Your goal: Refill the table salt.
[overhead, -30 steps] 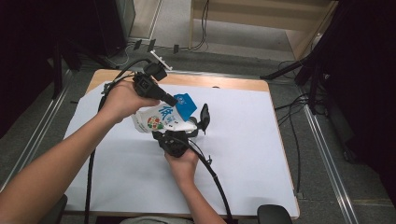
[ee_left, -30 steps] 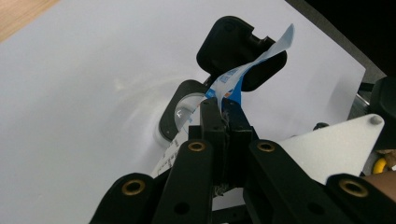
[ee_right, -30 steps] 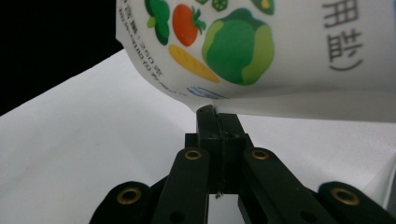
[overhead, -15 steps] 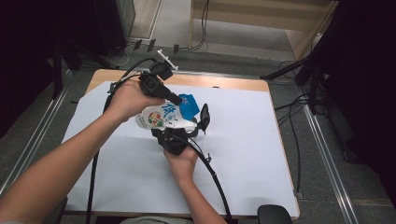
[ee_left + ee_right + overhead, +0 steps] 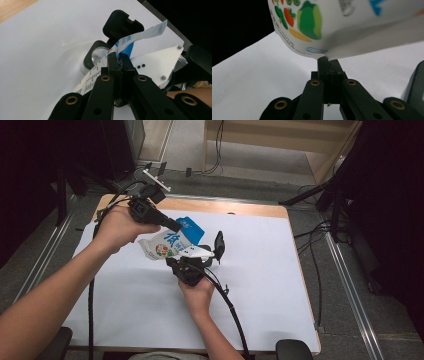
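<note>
Nearest the person, the right tool [image 5: 192, 262] is pinching the lower edge of the snack bag [image 5: 167, 243], jaws clamped on the film. Beyond it, the left tool [image 5: 175, 226] is gripping the bag's blue top edge, holding it taut above the worktop [image 5: 260, 270]. The bag looks light, thin, crinkly and slippery; sealed edges probably give the firmest hold.
</note>
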### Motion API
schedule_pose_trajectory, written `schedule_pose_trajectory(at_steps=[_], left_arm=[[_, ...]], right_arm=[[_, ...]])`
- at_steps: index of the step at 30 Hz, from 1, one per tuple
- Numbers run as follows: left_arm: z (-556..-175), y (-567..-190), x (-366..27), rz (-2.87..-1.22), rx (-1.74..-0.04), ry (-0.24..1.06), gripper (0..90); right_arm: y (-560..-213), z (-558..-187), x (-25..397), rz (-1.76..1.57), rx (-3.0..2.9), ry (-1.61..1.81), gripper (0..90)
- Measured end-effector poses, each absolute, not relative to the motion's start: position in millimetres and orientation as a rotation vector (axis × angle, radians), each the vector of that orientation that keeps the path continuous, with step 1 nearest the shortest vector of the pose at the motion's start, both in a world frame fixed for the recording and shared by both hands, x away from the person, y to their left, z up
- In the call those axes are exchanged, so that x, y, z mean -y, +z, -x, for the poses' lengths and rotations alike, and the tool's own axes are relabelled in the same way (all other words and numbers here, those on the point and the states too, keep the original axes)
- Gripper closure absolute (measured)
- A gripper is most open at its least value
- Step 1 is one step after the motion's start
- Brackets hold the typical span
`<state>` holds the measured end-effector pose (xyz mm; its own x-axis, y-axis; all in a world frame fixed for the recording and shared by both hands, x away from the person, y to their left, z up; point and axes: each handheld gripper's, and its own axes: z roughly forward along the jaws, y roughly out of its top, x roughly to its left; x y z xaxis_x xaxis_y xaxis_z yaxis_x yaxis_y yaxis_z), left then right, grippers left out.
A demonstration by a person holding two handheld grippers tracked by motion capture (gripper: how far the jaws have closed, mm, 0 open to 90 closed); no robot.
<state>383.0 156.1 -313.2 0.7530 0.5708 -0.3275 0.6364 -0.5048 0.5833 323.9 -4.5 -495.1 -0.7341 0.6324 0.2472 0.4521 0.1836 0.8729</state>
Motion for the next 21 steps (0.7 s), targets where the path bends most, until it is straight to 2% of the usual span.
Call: schedule_pose_trajectory(at_steps=[5, 8, 13, 16, 19, 21], left_arm=[[-379, -311, -168, -2.234, -0.907, -0.105, 90.0], [-378, -310, -177, -2.232, -0.916, -0.098, 90.0], [-376, -308, -193, -2.206, -0.943, -0.094, 90.0], [-373, -306, -198, -2.207, -0.942, -0.086, 90.0], [-370, -304, -198, -2.198, -0.937, -0.098, 90.0], [-368, -304, -195, -2.198, -0.925, -0.105, 90.0]], right_arm=[[-495, -323, 3, -1.032, -2.285, 1.583, 89.6], [-492, -321, 4, -1.012, -2.282, 1.568, 84.0], [-487, -316, 11, -0.98, -2.281, 1.556, 82.8], [-483, -312, 19, -0.967, -2.247, 1.574, 83.5], [-478, -309, 26, -0.971, -2.206, 1.579, 90.0], [-476, -310, 25, -0.983, -2.176, 1.568, 90.0]])
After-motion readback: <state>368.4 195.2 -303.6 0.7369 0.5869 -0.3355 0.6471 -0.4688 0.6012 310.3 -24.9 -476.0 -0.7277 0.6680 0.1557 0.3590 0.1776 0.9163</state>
